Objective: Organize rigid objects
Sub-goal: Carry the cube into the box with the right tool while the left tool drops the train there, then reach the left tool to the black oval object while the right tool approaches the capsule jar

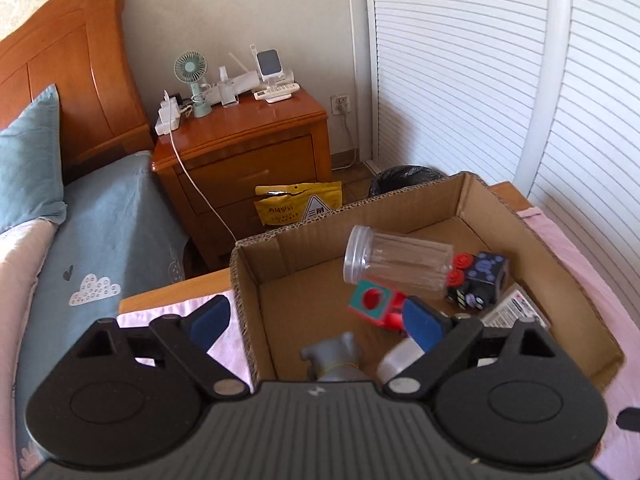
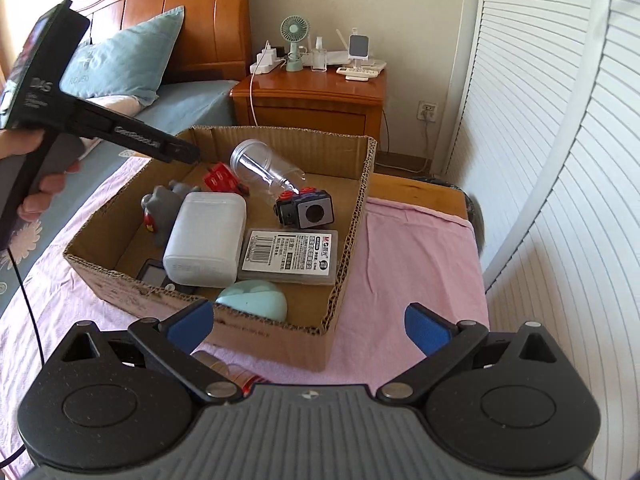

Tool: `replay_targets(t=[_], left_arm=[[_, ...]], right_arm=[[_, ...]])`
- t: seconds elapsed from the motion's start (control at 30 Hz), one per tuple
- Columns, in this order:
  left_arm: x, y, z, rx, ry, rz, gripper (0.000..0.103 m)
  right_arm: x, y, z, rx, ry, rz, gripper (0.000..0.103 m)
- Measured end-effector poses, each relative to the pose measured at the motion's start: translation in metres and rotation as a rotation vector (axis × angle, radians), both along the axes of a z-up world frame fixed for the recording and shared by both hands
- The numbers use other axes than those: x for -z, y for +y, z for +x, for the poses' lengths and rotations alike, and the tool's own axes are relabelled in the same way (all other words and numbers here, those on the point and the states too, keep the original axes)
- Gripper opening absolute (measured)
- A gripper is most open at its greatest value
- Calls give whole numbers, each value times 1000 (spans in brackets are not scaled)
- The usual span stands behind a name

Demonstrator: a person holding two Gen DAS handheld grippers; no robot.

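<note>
Open cardboard box [image 2: 348, 236] on pink cloth, holding everything. Clear jar [image 2: 262, 168] lies on its side, tilted, mouth toward the back-left corner, resting on the red cube [image 2: 220, 178] and the black cube [image 2: 306, 210] with red knobs. White container [image 2: 206, 238] lies flat in the middle, grey figure [image 2: 162, 208] to its left, labelled clear case [image 2: 290, 256] on its right, mint round thing [image 2: 254, 304] at the front wall.

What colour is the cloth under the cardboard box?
Pink cloth, clearest in the right wrist view.
</note>
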State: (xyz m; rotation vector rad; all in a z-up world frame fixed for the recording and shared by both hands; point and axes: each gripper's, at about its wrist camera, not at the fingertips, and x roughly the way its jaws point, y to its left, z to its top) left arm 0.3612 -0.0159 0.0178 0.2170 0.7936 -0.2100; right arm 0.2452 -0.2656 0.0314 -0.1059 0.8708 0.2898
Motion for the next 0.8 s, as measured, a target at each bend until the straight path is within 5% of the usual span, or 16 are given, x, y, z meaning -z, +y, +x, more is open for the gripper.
replay_targets(t=[0.4,0.8], left_arm=[[-37,11,-104,34,-59,-53,100],[-23,10,-198,-17,-110,-62,101]], right_arm=[[-14,12,-53,50,-47,5,103],[-24,16,-110,60,-110,36,103]])
